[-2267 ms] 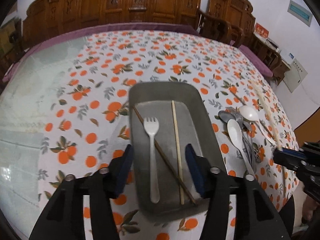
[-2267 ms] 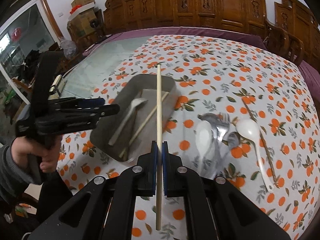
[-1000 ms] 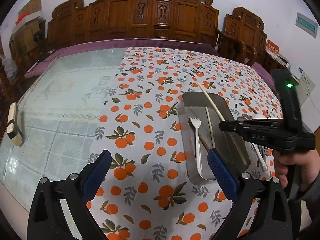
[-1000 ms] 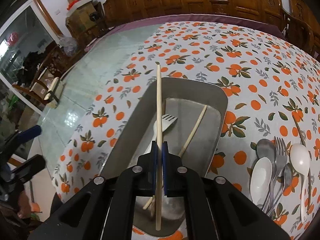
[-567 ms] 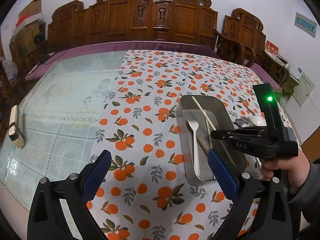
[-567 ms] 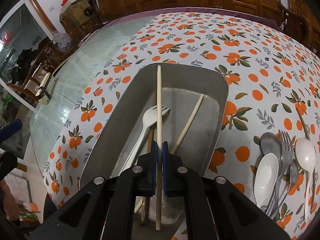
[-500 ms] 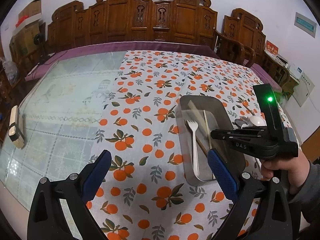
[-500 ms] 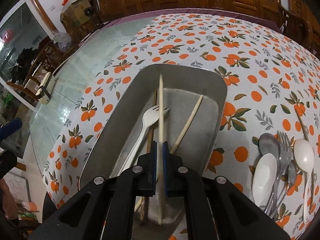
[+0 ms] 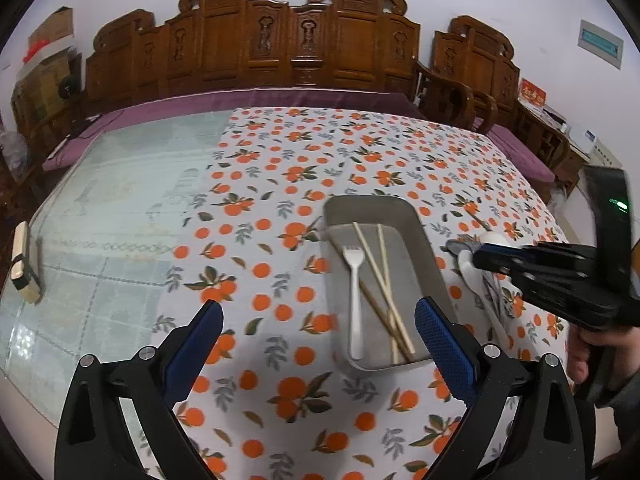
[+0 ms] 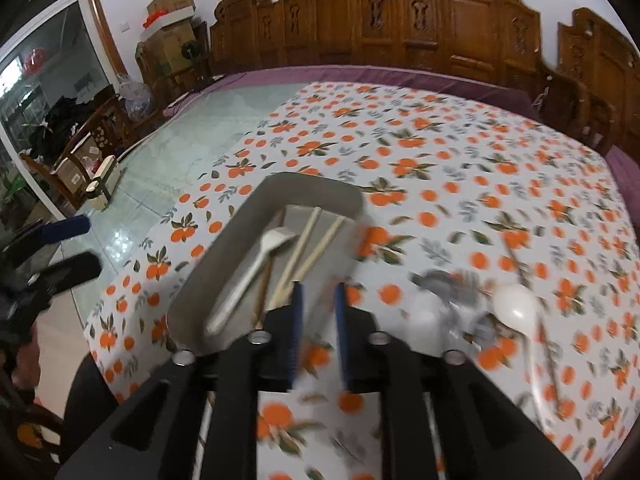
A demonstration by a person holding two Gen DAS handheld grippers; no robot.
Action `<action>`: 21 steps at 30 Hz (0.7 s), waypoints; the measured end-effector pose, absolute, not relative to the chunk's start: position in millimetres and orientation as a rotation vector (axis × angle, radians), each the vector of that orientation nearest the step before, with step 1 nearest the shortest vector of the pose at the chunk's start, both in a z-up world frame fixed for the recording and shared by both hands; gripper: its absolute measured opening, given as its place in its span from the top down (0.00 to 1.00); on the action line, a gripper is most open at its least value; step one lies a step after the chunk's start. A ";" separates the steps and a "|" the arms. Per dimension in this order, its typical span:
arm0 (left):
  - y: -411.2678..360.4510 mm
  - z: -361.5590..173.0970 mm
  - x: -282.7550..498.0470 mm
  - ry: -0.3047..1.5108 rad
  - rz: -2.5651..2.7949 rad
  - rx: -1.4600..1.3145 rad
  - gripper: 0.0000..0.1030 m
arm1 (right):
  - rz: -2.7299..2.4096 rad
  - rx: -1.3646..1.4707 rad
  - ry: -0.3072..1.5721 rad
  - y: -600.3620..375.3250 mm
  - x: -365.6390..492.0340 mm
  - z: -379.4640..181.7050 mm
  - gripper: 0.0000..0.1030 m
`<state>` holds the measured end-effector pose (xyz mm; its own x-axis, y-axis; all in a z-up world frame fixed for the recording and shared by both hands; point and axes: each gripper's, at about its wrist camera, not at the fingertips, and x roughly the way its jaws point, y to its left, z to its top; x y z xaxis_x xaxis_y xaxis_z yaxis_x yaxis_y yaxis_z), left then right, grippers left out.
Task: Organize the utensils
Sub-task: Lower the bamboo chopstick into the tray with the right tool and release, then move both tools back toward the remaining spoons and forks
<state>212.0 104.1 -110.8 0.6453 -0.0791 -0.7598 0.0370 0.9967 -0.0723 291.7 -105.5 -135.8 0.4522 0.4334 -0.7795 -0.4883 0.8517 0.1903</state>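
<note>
1. The right gripper has its fingers a little apart and holds nothing; the left gripper is wide apart and empty too, low near the tray.
2. In the gray tray lie a white fork, two pale chopsticks and a dark chopstick, crossing each other.
3. More spoons and forks sit in a pile on the orange cloth, just beside the tray; a white spoon lies there too.
4. That pile looks tangled; a grab could drag the wrong one along, or a thin handle could slip out.
</note>
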 end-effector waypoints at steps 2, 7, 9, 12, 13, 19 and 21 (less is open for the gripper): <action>96.2 -110.9 212.9 0.867 -0.078 -0.049 0.10 | 0.551 -0.059 0.941 -125.2 281.1 -134.1 0.78; 69.3 -114.8 218.5 0.872 -0.120 -0.035 0.10 | 0.489 -0.051 0.956 -170.4 261.9 -139.4 0.78; 59.1 -116.5 220.8 0.875 -0.134 -0.030 0.10 | 0.468 -0.044 0.962 -184.1 257.7 -142.2 0.78; 42.4 -118.8 224.0 0.880 -0.157 -0.021 0.10 | 0.436 -0.020 0.972 -206.6 253.5 -147.5 0.78; 38.7 -119.6 224.0 0.881 -0.161 -0.019 0.10 | 0.428 -0.013 0.976 -211.1 252.1 -149.4 0.78; 9.1 -127.3 230.6 0.904 -0.193 -0.014 0.10 | 0.396 0.017 0.985 -238.6 247.0 -156.6 0.77; -1.9 -130.2 233.0 0.913 -0.203 -0.009 0.10 | 0.389 0.026 0.986 -245.8 246.3 -157.7 0.74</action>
<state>233.0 -1.9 -130.2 0.5933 -0.1786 -0.7849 0.1712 0.9808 -0.0938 246.3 -245.8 -157.7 0.4891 0.3315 -0.8068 -0.3085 0.9309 0.1955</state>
